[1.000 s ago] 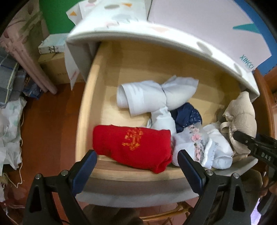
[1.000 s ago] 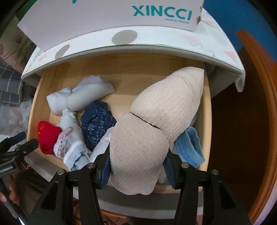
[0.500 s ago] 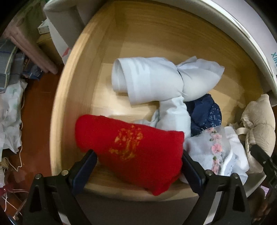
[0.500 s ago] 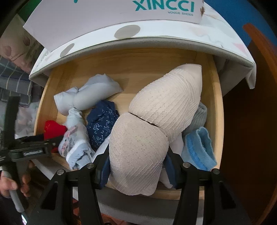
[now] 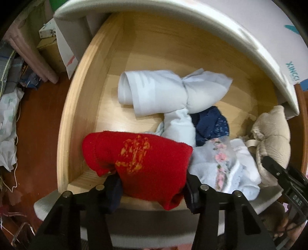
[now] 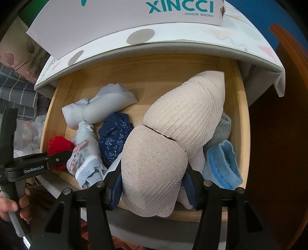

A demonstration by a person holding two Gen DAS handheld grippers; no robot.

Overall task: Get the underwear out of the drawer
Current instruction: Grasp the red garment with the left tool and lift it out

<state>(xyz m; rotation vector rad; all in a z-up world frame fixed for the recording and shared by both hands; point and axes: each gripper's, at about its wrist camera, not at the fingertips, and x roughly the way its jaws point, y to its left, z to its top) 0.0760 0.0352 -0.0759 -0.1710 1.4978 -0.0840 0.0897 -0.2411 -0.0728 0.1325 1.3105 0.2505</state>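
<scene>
The open wooden drawer (image 5: 80, 107) holds several garments. My left gripper (image 5: 152, 188) is shut on the red underwear with an orange print (image 5: 138, 157) at the drawer's front left. My right gripper (image 6: 154, 184) is shut on the beige bra (image 6: 169, 146) at the front middle-right; the bra also shows in the left wrist view (image 5: 273, 138). A pale blue rolled garment (image 5: 165, 94), a navy dotted piece (image 5: 211, 125) and a white floral lace piece (image 5: 223, 163) lie between them. The left gripper shows in the right wrist view (image 6: 55, 159) on the red piece (image 6: 57, 144).
A white tabletop edge (image 6: 154, 48) with a XINCCI shoe box (image 6: 134, 17) overhangs the drawer's back. Blue and grey socks (image 6: 221, 163) lie at the drawer's right. Bags and boxes (image 5: 11, 115) sit on the brown floor to the left. A wooden chair rim (image 6: 294, 67) curves at right.
My left gripper moved forward into the drawer and closed its fingers on the red underwear. My right gripper stayed shut on the bra and shifted slightly.
</scene>
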